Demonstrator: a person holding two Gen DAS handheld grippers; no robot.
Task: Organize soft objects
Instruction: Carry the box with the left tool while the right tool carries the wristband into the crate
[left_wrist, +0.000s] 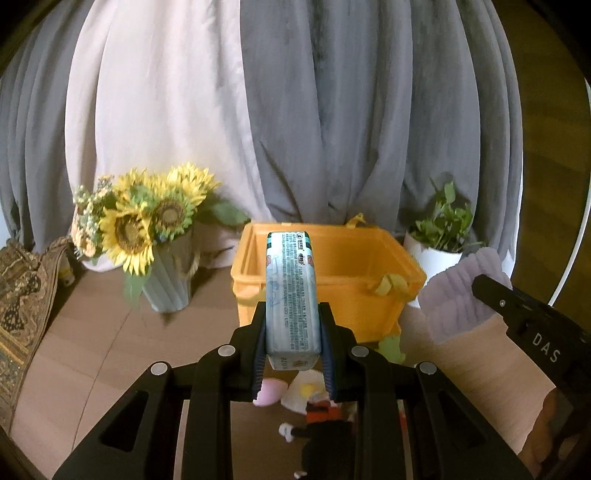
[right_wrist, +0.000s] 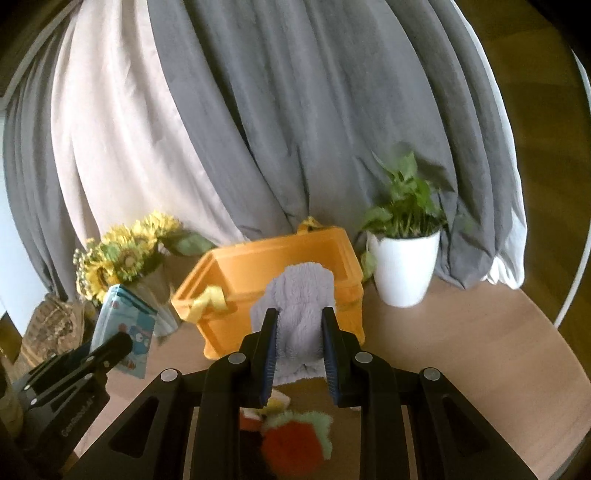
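My left gripper (left_wrist: 292, 314) is shut on a blue-and-white tissue pack (left_wrist: 291, 273), held upright in front of the orange bin (left_wrist: 354, 314). The pack (right_wrist: 125, 325) also shows at the left of the right wrist view. My right gripper (right_wrist: 300, 317) is shut on a fluffy lavender cloth (right_wrist: 301, 288), which stands up before the same bin (right_wrist: 229, 325); this cloth (left_wrist: 461, 291) appears at the right of the left wrist view. Both grippers hang above the table, short of the bin. Below them lie soft toys: a pink one (left_wrist: 271, 391), an egg-shaped one (left_wrist: 306, 391) and an orange-green plush (right_wrist: 295, 435).
Sunflowers in a ribbed vase (left_wrist: 168, 284) stand left of the bin, and a white potted plant (right_wrist: 404, 266) stands to its right. Grey and pale curtains hang behind. A patterned woven cloth (left_wrist: 22, 295) lies at far left. The round wooden table's edge (right_wrist: 569, 354) curves at right.
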